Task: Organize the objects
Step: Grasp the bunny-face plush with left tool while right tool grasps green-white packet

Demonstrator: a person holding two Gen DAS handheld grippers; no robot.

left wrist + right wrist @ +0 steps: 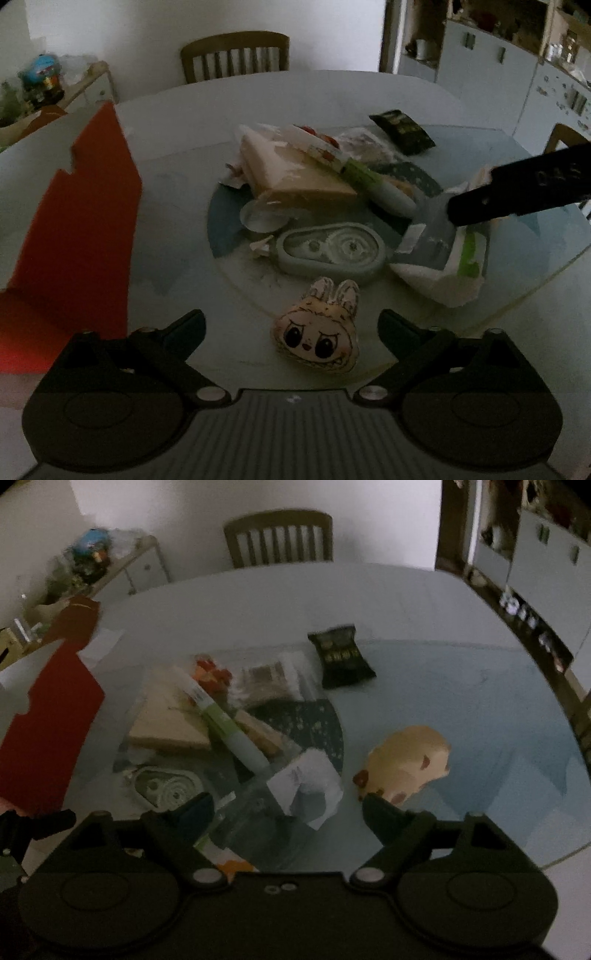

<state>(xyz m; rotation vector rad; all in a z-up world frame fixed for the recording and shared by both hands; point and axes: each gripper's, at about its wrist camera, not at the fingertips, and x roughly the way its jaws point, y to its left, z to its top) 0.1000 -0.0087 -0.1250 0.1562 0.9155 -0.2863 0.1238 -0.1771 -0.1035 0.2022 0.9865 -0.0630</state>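
A cream bunny-face plush (317, 332) lies on the glass table between the fingers of my left gripper (291, 328), which stands open and is not touching it. My right gripper (290, 808) is also open, its fingers wide apart around a clear plastic bag with white paper (306, 786). In the left wrist view one black finger (517, 184) of the right gripper hangs over that bag (428, 236). A tan hamster plush (406, 764) sits just right of the right gripper.
The pile on the round table (369, 88) holds a grey tape dispenser (328, 251), a beige wedge box (291, 173), a green-white tube (376, 184) and a black packet (402, 131). A red cardboard box (74, 229) stands at the left. A wooden chair (236, 55) is behind.
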